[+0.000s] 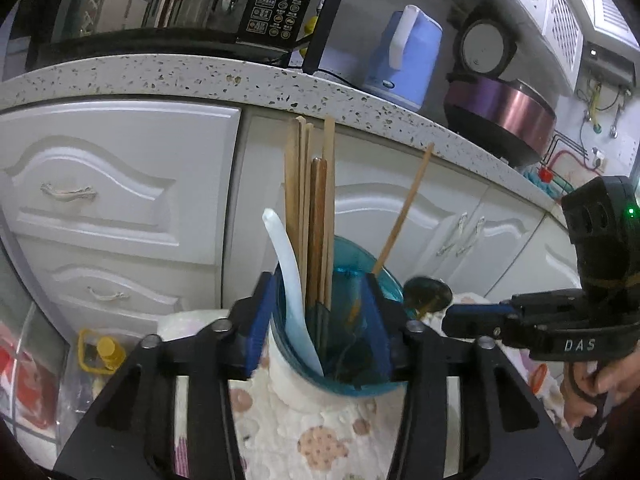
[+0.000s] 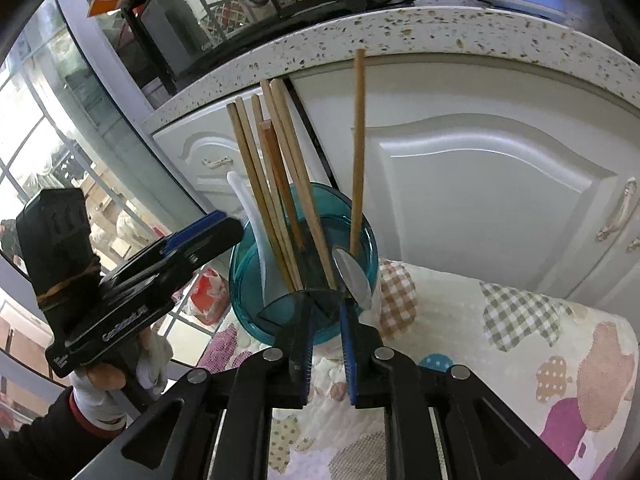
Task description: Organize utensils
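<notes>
A teal plastic cup (image 1: 348,388) (image 2: 256,316) stands on a patterned cloth. It holds several wooden chopsticks (image 1: 316,200) (image 2: 272,168), a white spoon (image 1: 284,264) (image 2: 248,208) and one chopstick (image 1: 404,208) (image 2: 358,140) leaning apart from the rest. My left gripper (image 1: 319,280) (image 2: 218,224) is open, its blue pads on either side of the cup's near rim. My right gripper (image 2: 325,303) (image 1: 450,320) stands at the cup's other side with a narrow gap between its pads. A metal spoon (image 2: 352,276) (image 1: 426,292) rests on the rim by its right fingertip, not pinched.
The cloth (image 2: 520,340) covers a low table in front of white cabinets (image 1: 120,200). On the speckled countertop (image 1: 200,76) above stand a microwave (image 1: 160,0), a blue kettle (image 1: 404,52) and a purple cooker (image 1: 500,108). A yellow-capped bottle (image 1: 104,352) is low on the left.
</notes>
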{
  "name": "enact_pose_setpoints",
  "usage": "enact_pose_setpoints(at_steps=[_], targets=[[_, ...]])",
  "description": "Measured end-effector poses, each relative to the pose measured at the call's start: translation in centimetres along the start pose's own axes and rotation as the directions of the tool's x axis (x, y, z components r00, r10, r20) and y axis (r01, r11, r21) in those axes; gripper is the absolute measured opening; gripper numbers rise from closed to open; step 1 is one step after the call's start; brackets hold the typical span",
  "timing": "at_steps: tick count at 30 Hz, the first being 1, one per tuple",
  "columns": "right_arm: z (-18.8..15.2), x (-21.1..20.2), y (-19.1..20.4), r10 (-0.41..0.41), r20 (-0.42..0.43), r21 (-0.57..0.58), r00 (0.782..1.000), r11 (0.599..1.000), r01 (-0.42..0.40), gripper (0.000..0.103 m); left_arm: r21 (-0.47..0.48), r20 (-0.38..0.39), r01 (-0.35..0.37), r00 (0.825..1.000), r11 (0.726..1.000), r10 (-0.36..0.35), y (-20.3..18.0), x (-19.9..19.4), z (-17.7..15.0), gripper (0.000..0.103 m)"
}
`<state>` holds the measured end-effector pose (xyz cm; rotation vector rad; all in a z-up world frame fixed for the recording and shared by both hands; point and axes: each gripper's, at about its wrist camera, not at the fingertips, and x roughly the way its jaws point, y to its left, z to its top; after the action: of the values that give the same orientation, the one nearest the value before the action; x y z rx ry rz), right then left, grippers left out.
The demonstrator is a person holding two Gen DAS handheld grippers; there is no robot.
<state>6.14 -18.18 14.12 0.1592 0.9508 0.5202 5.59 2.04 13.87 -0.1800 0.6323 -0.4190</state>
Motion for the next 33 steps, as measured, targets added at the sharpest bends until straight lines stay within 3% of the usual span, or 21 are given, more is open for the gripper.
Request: enact_pose_setpoints(at_steps=[4,10,15,22,33], targets=[[-1.3,-0.8,0.0,-0.001,0.010,0.017,1.000,1.000,0.000,0.024,-0.005,-0.023,-0.035,0.999,0.999,0.035,-0.7,-0.9,-0.8,0.055],[-2.8,-0.9,0.6,-0.038,0.022,0.017,0.999,0.999,0.038,0.028,0.051,-0.078,-0.141,0.986,0.989,0.145,-2.7,-1.7,-2.4,0.055],[-3.7,-1.1,1.0,-0.084,0.049,0.033,0.995,0.996,0.082,0.036,0.022,-0.103,-0.192,0.976,0.981,0.194,-3.3,-2.6,-3.2,0.055],[-4.4,-2.1,2.1,-0.132,0.079,0.026,0.988,0.991,0.131,0.044,0.026,-0.107,-0.253,0.961,0.967,0.254,-4.2,-4.4,-3.6,0.055],[-5.1,-3.8,4.1,-0.158,0.113,0.012,0.981,0.987,0.158,0.045,0.039,-0.068,-0.326,0.942,0.945,0.328,-5.2,-7.2,-3.8,0.055]])
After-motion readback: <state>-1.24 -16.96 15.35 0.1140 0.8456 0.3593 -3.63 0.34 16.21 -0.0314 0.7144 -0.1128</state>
